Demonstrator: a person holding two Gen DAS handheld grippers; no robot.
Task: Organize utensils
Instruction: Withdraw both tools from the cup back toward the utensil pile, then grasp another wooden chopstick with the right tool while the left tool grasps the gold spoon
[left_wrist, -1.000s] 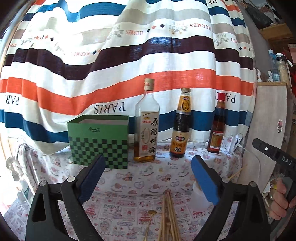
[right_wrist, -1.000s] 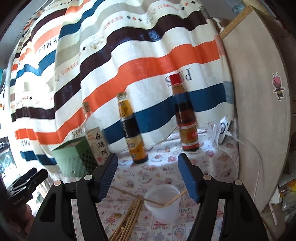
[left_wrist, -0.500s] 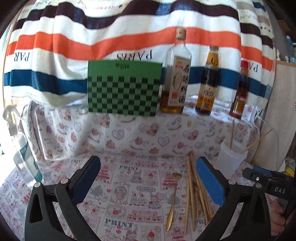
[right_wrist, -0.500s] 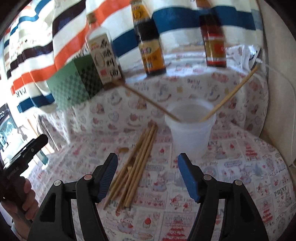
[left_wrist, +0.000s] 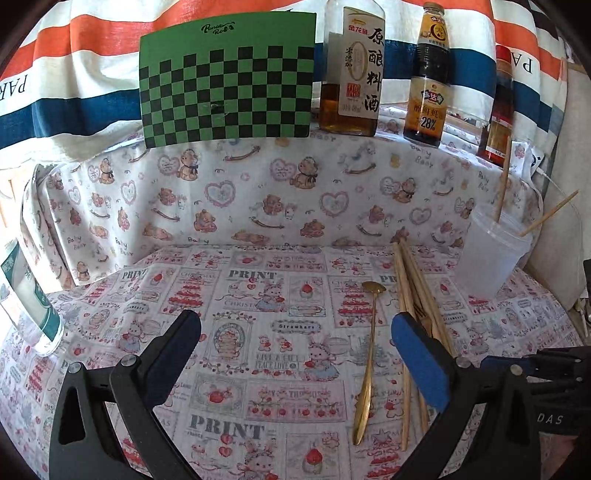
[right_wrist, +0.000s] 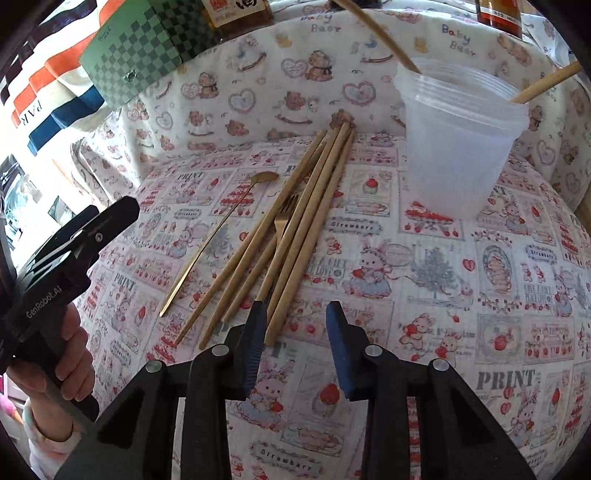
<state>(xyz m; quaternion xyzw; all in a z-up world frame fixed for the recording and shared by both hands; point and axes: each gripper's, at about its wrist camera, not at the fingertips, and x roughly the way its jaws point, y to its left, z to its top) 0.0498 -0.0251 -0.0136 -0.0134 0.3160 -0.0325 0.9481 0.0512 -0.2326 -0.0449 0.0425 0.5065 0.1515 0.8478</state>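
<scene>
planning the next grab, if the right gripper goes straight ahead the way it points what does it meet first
Most likely the near ends of the chopsticks, just ahead of the open right gripper; the cup stands farther right. Depth is uncertain.

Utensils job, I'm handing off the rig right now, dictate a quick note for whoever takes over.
Left tongs: open, empty, above the cloth.
Right tongs: open, empty, at the near ends of the loose wooden chopsticks.
Translucent plastic cup: upright, two chopsticks already inside.
Left to do: the chopstick pile, the gold fork lying among it, and the gold long-handled spoon beside it, all on the table.
</scene>
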